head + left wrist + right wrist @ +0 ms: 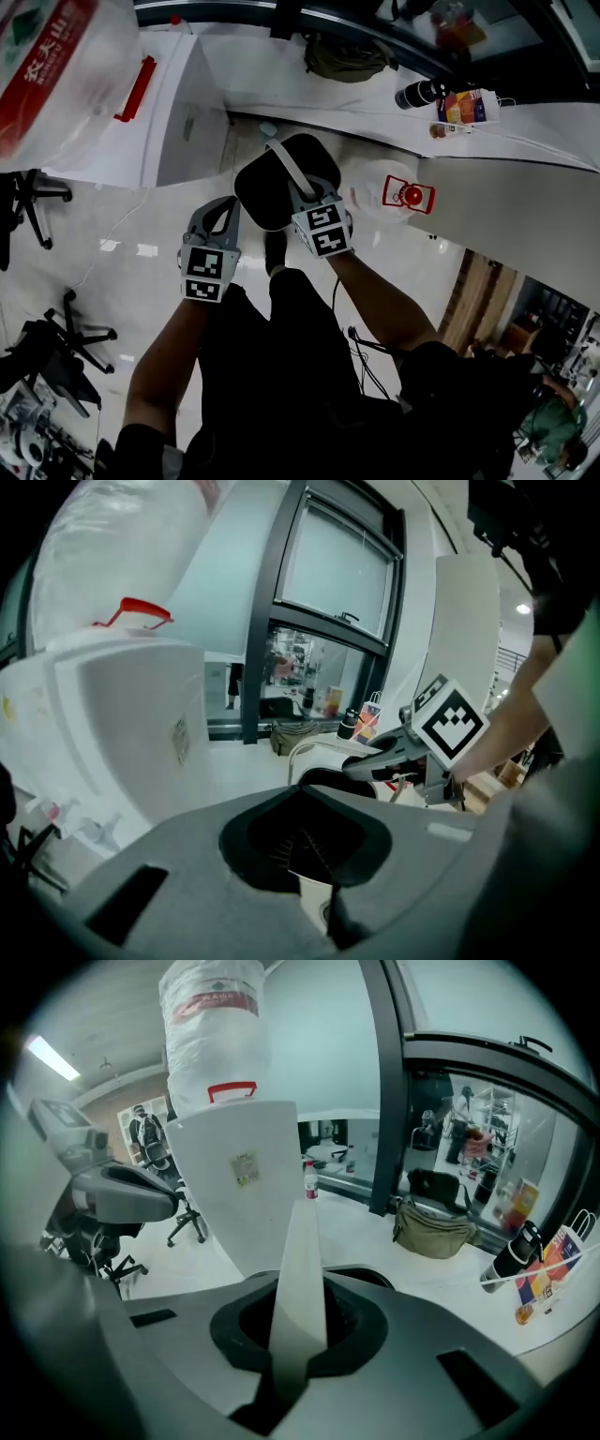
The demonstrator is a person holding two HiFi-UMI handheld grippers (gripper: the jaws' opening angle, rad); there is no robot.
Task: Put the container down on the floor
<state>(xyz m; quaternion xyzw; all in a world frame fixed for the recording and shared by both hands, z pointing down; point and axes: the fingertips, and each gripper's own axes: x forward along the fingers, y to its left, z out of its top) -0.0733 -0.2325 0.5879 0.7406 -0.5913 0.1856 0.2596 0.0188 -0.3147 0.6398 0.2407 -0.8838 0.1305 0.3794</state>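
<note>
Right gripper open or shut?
Shut: the right gripper clamps the container's white strip, as the right gripper view shows.

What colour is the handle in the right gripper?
White handle, clearest in right gripper view.

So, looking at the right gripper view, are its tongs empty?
No, the right gripper has its tongs closed on a white strap that runs up between them.

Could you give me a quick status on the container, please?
Right gripper shut on the white handle of the container; left gripper shut, empty. Container hangs above the floor, not yet down. Water jug stands close beside it.
</note>
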